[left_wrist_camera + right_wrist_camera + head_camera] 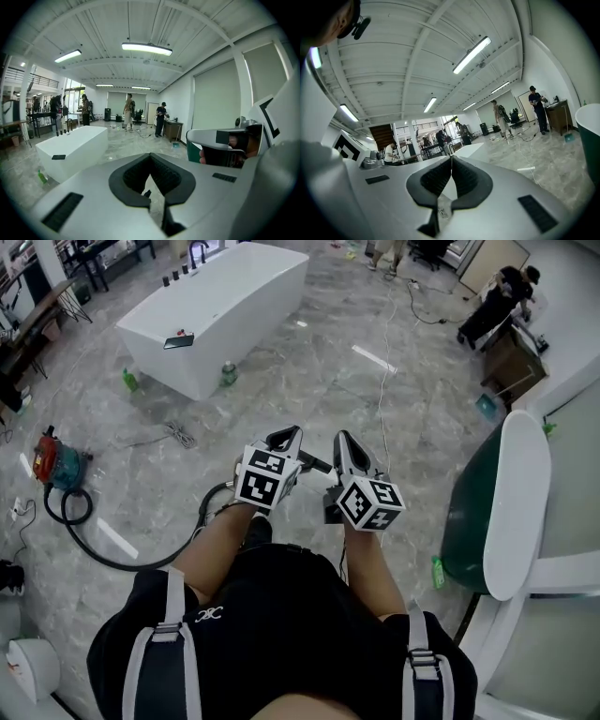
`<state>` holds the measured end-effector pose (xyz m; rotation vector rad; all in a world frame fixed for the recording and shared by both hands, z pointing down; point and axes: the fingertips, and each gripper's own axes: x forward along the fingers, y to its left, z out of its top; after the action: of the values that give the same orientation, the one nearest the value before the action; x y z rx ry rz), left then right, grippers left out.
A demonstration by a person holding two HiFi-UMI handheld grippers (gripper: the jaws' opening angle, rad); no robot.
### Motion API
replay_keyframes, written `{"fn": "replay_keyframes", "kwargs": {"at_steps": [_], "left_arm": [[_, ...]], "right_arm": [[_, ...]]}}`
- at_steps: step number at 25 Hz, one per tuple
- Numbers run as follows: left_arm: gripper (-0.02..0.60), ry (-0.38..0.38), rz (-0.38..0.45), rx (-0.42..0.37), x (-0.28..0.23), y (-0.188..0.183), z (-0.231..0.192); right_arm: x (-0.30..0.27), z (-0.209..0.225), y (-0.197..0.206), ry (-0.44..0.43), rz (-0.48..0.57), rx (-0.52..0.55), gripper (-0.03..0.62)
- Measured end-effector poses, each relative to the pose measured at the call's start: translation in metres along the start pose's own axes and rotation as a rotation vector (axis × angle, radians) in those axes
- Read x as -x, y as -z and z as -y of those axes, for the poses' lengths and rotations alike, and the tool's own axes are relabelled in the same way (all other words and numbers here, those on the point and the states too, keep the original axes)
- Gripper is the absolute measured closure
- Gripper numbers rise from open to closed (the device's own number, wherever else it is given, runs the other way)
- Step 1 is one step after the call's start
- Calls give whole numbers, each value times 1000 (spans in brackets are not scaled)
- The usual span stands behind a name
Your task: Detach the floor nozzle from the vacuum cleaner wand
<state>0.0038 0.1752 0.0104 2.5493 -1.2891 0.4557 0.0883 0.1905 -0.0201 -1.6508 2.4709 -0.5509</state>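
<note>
A red and teal vacuum canister point(52, 463) sits on the grey floor at the left of the head view. Its black hose point(94, 545) curves across the floor and passes under my left forearm, where its end is hidden. I cannot make out the wand or the floor nozzle in any view. My left gripper point(286, 437) point(151, 158) and right gripper point(344, 439) point(451, 159) are held side by side in front of me, above the floor. Both are shut with nothing between the pads. The left gripper view shows the right gripper's body point(234, 145) at its right.
A white bathtub point(220, 310) stands ahead on the left, with green bottles point(228, 373) beside it. A green and white tub point(506, 502) stands close on the right. A small grey slatted piece point(178, 434) and a white cable point(384, 362) lie on the floor. People stand far back.
</note>
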Motion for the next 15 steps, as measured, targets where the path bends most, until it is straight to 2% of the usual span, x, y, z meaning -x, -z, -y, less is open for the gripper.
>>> {"fn": "replay_keyframes", "kwargs": {"at_steps": [7, 15], "left_arm": [[572, 11, 21, -13, -58, -32, -59], [572, 58, 11, -33, -125, -62, -120]], "right_arm": [[-78, 19, -22, 15, 13, 19, 577], [-158, 46, -43, 84, 41, -12, 577]]}}
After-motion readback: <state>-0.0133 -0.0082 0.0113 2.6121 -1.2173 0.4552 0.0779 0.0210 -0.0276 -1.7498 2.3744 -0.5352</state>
